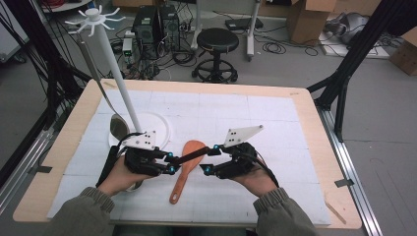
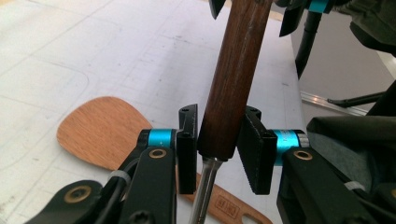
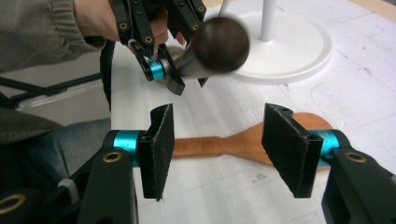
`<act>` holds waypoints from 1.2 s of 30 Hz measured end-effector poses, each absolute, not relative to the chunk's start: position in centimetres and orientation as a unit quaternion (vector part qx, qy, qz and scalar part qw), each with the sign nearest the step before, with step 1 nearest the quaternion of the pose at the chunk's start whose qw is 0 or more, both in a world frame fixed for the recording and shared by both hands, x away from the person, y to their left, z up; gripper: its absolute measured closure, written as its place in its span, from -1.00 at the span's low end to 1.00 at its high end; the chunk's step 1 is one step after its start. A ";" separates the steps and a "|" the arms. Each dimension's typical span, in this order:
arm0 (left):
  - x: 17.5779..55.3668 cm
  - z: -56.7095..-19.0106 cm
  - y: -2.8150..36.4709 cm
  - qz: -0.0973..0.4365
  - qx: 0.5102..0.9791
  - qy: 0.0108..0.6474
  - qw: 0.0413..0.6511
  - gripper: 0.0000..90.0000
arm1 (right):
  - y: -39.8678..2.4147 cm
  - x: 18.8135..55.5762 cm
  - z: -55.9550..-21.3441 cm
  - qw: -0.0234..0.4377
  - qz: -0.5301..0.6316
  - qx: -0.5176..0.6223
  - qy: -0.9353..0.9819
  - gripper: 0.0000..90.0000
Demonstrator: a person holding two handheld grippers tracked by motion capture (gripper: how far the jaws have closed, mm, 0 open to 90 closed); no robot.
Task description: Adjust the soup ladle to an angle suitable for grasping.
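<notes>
A tall white stand (image 1: pixel 114 64) with a round flat base (image 1: pixel 160 129) and a crown of hooks stood on the white padded mat (image 1: pixel 275 118); everything else is placed from that base. A long steel ladle (image 1: pixel 101 88) with a shiny bowl leaned beside the stand's pole, its bowl just left of the base.

In front of the base, the left gripper (image 2: pixel 217 149), black with blue collars, had its rough flat pads (image 2: pixel 187 140) closed against a dark brown, smooth round wooden handle (image 2: pixel 236 74), near the end where a thin bright metal shank (image 2: pixel 203 191) came out. The handle ran up from the jaws toward the right gripper.

Front-right of the base, an orange-brown wooden rice paddle (image 1: pixel 186 164) lay flat on the mat, with a broad rounded blade and a slotted grip stamped with a mark.

Further right of the base, the right gripper (image 3: pixel 217 149) had its coarse black pads (image 3: pixel 159 149) standing apart, empty, with the handle's rounded butt (image 3: pixel 219 44) free beyond them
</notes>
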State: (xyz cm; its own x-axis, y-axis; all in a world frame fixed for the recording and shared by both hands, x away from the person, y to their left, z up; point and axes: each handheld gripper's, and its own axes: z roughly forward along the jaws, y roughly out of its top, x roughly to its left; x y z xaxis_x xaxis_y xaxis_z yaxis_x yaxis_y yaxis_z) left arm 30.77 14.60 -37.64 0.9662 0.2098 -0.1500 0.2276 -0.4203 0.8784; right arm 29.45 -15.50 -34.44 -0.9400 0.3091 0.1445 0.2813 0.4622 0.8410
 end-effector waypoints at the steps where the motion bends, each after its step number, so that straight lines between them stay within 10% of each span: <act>1: 30.9 -37.4 14.6 -0.004 0.842 0.130 0.523 0.56 | -15.5 29.5 -34.4 0.015 0.491 0.174 0.853 -0.03; 36: 31.6 -35.5 12.9 0.000 0.826 0.130 0.549 0.50 | -13.8 31.5 -30.7 -0.020 0.562 0.192 0.804 0.59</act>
